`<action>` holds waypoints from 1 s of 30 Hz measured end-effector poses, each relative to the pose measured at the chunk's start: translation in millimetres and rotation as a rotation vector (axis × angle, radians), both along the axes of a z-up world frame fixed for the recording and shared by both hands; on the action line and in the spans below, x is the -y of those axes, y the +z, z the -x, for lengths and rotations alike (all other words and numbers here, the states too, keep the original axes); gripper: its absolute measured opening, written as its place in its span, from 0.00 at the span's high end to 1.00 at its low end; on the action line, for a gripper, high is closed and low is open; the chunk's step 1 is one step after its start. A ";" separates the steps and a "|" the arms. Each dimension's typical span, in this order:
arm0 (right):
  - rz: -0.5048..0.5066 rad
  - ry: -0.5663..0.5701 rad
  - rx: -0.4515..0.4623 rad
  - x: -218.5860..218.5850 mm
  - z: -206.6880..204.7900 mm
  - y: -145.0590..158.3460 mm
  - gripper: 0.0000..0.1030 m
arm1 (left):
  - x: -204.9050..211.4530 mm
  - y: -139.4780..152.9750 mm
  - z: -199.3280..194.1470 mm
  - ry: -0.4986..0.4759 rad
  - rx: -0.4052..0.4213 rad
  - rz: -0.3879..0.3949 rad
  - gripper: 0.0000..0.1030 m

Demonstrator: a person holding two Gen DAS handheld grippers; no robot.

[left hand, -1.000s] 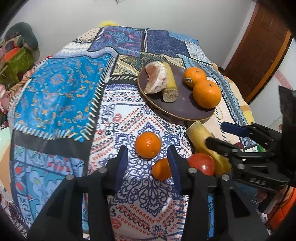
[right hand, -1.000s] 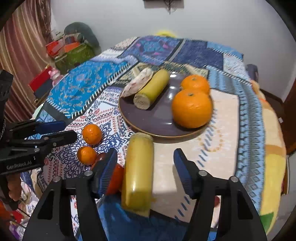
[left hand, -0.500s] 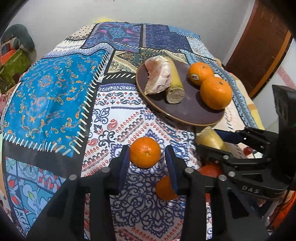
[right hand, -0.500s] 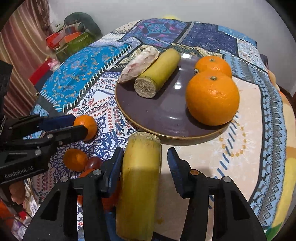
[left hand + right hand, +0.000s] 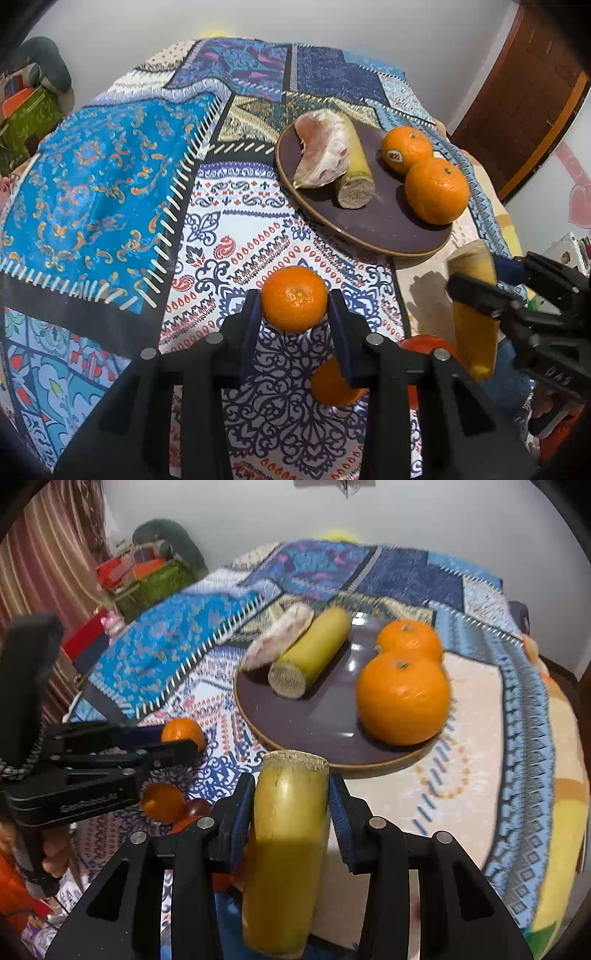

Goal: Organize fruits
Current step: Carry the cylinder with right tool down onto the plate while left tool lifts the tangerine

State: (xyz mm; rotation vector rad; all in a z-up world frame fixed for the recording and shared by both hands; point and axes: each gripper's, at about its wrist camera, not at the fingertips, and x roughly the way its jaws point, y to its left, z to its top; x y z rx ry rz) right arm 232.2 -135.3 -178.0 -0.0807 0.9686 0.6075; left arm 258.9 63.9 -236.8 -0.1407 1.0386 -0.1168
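A small mandarin [image 5: 293, 299] on the patterned cloth sits between the closing jaws of my left gripper [image 5: 294, 314], and both pads touch its sides. My right gripper [image 5: 291, 797] is closing on a thick yellow stalk piece [image 5: 288, 834], with its pads against the stalk. The left wrist view shows that stalk [image 5: 472, 306] at the right, held in the right gripper [image 5: 474, 271]. Just beyond lies a dark round plate [image 5: 388, 218] holding two oranges [image 5: 436, 190], a second stalk piece [image 5: 356, 173] and a pale peeled fruit segment [image 5: 321, 151].
Another small mandarin [image 5: 332, 384] and a red fruit [image 5: 424, 343] lie on the cloth between the grippers. The table edge drops off at the right, near a brown door [image 5: 517, 110]. Boxes and bags [image 5: 147, 576] are piled beyond the table's left side.
My left gripper moved forward around the mandarin and its jaws narrowed onto it. The right gripper's jaws closed from wide apart onto the yellow stalk piece, nearer the plate.
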 end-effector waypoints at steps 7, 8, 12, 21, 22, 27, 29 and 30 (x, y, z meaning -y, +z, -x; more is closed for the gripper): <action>-0.053 -0.047 0.093 23.8 13.6 37.4 0.66 | 6.2 32.0 11.0 -0.007 0.075 -0.015 0.65; -0.057 -0.050 0.104 25.4 14.6 42.2 0.66 | 7.3 35.4 11.5 -0.008 0.082 -0.015 0.65; -0.061 -0.061 0.136 28.5 14.9 52.7 0.67 | 13.2 49.1 11.8 -0.013 0.115 -0.015 0.65; -0.067 -0.043 0.170 15.9 -1.9 63.7 0.67 | 21.9 49.4 -5.6 -0.026 0.118 -0.018 0.65; -0.066 -0.041 0.169 14.3 -4.5 63.3 0.67 | 22.4 47.7 -9.2 -0.027 0.115 -0.016 0.65; -0.077 -0.031 0.138 3.3 -25.5 55.7 0.67 | 23.7 38.1 -25.2 -0.033 0.099 -0.014 0.65; -0.066 -0.026 0.134 -1.1 -32.4 52.5 0.67 | 24.2 34.7 -31.6 -0.036 0.093 -0.013 0.65; -0.060 -0.025 0.133 -3.4 -36.0 50.6 0.67 | 24.3 32.9 -35.0 -0.038 0.091 -0.011 0.65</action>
